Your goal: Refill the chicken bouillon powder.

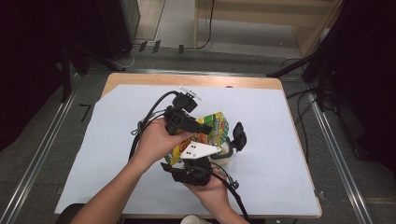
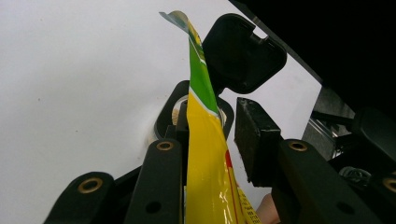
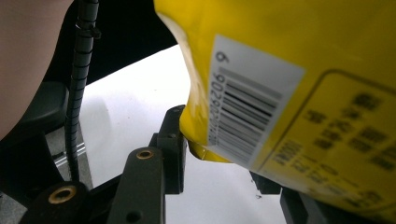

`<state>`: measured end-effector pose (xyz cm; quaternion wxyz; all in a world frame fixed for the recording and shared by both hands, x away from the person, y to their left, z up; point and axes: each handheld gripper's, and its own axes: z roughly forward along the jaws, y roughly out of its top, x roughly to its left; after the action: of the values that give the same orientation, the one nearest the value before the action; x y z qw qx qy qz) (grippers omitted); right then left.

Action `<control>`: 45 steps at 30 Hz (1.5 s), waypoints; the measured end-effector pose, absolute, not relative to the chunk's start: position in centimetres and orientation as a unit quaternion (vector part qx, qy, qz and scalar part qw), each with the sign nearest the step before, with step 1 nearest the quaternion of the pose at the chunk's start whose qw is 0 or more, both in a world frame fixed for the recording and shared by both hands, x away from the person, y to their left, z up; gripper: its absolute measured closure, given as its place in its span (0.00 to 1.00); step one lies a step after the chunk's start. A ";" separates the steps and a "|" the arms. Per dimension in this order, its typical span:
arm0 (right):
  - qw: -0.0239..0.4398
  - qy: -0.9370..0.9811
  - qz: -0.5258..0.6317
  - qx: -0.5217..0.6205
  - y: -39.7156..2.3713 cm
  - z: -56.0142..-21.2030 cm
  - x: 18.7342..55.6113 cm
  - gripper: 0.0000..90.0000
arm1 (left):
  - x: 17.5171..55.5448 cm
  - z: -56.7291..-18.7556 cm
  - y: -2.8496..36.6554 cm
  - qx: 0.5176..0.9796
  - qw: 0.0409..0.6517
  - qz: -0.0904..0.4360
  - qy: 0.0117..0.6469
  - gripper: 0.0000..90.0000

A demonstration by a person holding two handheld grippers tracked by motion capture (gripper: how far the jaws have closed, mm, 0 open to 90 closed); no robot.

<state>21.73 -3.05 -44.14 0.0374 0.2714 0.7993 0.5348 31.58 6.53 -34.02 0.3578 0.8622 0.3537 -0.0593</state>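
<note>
A: Left claw [image 1: 201, 128] from above: where is it?
B: Over the middle of the white sheet [image 1: 280, 140] on the counter [image 1: 140, 79], against the upper edge of a yellow-green snack bag [image 1: 212, 126]. The right claw [image 1: 205, 163] comes from below at the bag's lower end. Both hands hold the bag up between them. A small cup [image 1: 225, 156] with a black lid [image 1: 239, 135] sits just right of the bag.

A: And the left claw's own view?
B: The bag [image 2: 205, 154] stands edge-on between the jaws. It lies against the left pad; the right pad [image 2: 254, 140] stands just apart from it. So that claw is partly open, not pinching. The cup rim [image 2: 166, 109] and lid [image 2: 243, 51] show behind.

A: The right claw's view?
B: The bag's barcode corner [image 3: 252, 116] fills the gap, touching the left pad [image 3: 173, 140]. The other jaw is mostly hidden, so I can't tell if it grips.
</note>
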 end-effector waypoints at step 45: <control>0.020 0.806 0.520 0.281 -3.9 -43.7 23.0 0.67 | 33.8 -34.5 5.6 0.860 0.338 -0.095 0.369 0.79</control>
<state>23.04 -3.89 -43.70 0.0200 0.2813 0.8060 0.5204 33.80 5.56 -34.45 0.3380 0.8604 0.3695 -0.0946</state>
